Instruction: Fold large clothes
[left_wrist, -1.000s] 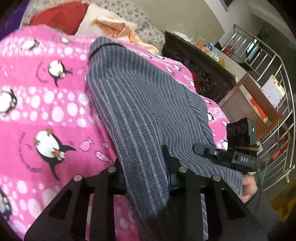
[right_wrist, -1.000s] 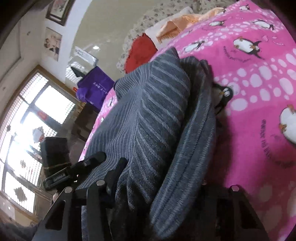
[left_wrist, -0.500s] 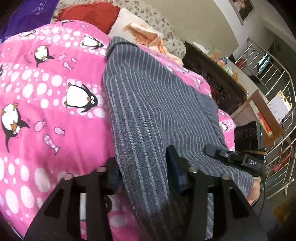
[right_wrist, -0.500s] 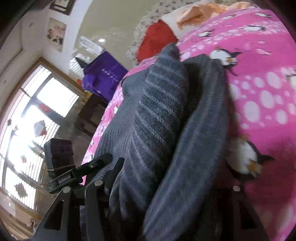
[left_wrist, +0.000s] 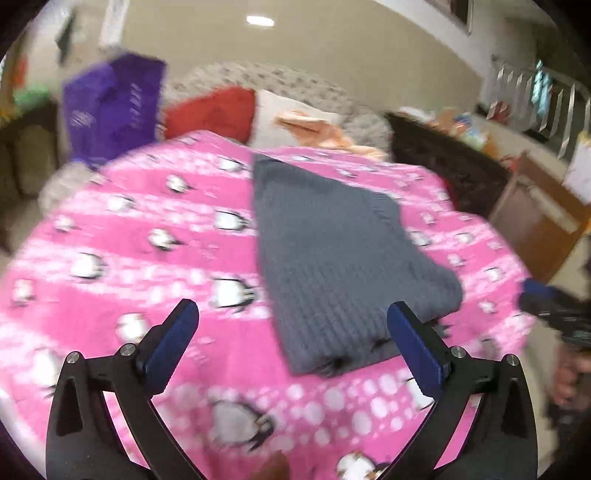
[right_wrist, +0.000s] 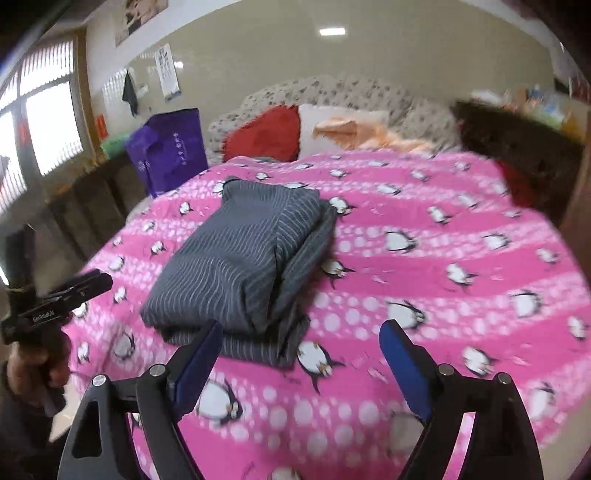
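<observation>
Grey striped garment (right_wrist: 243, 266) folded into a compact stack, lying on the pink penguin blanket (right_wrist: 424, 258) of the bed, toward its left half in the right wrist view. Top fold sits on a wider lower layer that sticks out at the near and right edges.

Left hand-held gripper (left_wrist: 291, 336): jaws spread wide, nothing between them, above the blanket just short of the garment's (left_wrist: 340, 258) near edge. Left view motion-blurred.

Right hand-held gripper (right_wrist: 301, 345): jaws also spread wide, holding nothing, near the stack's front edge; left fingertip (right_wrist: 201, 349) overlaps the garment's near corner in view, contact not determinable.

Left unit also visible at the left edge of the right wrist view, gripped in a hand (right_wrist: 37, 365).

At the bed head: red pillow (right_wrist: 266, 133), white pillow (right_wrist: 332, 125), orange cloth (right_wrist: 369, 134). Purple bag (right_wrist: 166, 151) beside the bed.
</observation>
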